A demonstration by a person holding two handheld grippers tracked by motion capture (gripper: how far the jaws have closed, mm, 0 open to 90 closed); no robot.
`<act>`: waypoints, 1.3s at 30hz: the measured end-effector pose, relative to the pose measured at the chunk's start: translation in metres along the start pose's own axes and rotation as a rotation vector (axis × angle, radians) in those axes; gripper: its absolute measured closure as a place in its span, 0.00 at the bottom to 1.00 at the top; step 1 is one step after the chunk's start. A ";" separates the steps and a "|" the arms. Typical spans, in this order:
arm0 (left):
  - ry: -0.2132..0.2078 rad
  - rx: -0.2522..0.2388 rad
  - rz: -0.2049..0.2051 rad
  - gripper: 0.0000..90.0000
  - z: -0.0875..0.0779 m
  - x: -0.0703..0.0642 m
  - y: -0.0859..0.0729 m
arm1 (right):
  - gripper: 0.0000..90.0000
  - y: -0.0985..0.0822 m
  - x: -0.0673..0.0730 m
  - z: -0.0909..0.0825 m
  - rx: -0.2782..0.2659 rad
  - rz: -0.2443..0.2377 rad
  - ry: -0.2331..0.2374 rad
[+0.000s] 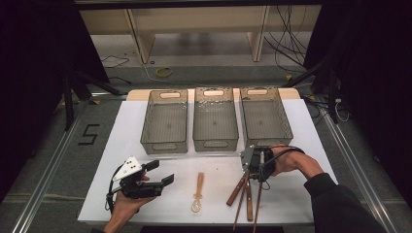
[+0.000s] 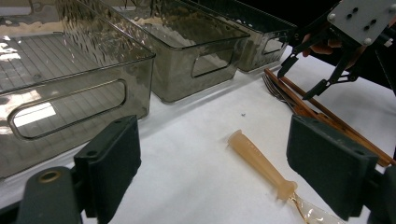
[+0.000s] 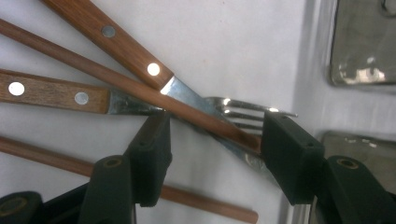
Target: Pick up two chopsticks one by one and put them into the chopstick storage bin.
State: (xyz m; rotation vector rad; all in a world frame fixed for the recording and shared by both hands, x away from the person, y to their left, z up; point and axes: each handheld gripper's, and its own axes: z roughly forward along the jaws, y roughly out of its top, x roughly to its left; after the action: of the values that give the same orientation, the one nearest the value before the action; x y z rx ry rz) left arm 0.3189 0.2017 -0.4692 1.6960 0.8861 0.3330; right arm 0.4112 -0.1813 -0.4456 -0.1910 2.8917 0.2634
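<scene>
From above, the white desk (image 1: 145,194) carries three smoky bins (image 1: 215,125), and the right gripper (image 1: 253,170) points down over a cluster of wooden-handled cutlery (image 1: 241,190). The left gripper (image 2: 212,163) view has its jaws wide and empty, an amber spoon (image 2: 261,163) lying ahead between them (untouched). The right gripper view shows its jaws part open, straddling a fork (image 3: 233,112), a knife blade (image 3: 184,95) and a chopstick (image 3: 140,91) without gripping them.
</scene>
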 end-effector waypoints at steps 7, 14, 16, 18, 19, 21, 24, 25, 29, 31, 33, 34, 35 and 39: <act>0.000 -0.001 0.002 0.19 0.000 0.000 0.000 | 0.49 -0.005 -0.011 -0.015 -0.026 0.313 -0.049; 0.001 -0.003 0.001 0.19 0.000 0.000 0.000 | 0.51 -0.011 -0.011 -0.016 -0.071 0.855 -0.039; 0.002 -0.004 0.003 0.19 0.000 0.000 0.000 | 0.51 -0.012 -0.006 -0.012 -0.091 0.968 -0.041; 0.004 -0.002 0.001 0.19 0.000 0.000 0.000 | 0.51 -0.010 0.001 -0.008 -0.105 1.017 -0.033; 0.004 -0.002 0.001 0.19 0.000 0.000 0.000 | 0.51 -0.009 0.003 -0.007 -0.112 1.031 -0.024; 0.001 -0.004 0.002 0.19 -0.001 0.000 0.001 | 0.51 -0.007 0.008 -0.004 -0.102 1.058 -0.028; 0.002 -0.005 0.002 0.19 -0.001 0.000 0.001 | 0.51 -0.007 0.011 0.001 -0.111 1.090 -0.039; 0.002 -0.004 0.003 0.19 -0.001 0.000 0.001 | 0.51 -0.007 0.012 0.002 -0.112 1.099 -0.031; 0.001 -0.006 0.001 0.19 -0.001 -0.001 0.001 | 0.52 -0.005 0.013 0.006 -0.108 1.119 -0.027; 0.001 -0.005 0.002 0.19 -0.001 0.000 0.001 | 0.54 -0.006 0.013 0.007 -0.108 1.129 -0.013; 0.001 -0.005 0.003 0.19 -0.001 0.000 0.001 | 0.55 -0.007 0.013 0.008 -0.105 1.137 -0.007; 0.002 -0.004 0.006 0.19 -0.001 0.000 0.001 | 0.56 -0.008 0.013 0.009 -0.112 1.145 0.002; 0.002 -0.006 0.001 0.19 -0.001 0.000 0.001 | 0.57 -0.008 0.013 0.009 -0.116 1.147 0.008; 0.002 -0.006 0.003 0.19 -0.001 -0.001 0.001 | 0.61 -0.007 0.014 0.008 -0.119 1.152 0.008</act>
State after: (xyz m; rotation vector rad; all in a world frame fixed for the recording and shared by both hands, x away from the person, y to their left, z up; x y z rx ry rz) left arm 0.3184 0.2016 -0.4681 1.6920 0.8837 0.3393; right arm 0.4009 -0.1884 -0.4580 1.4577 2.6257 0.5931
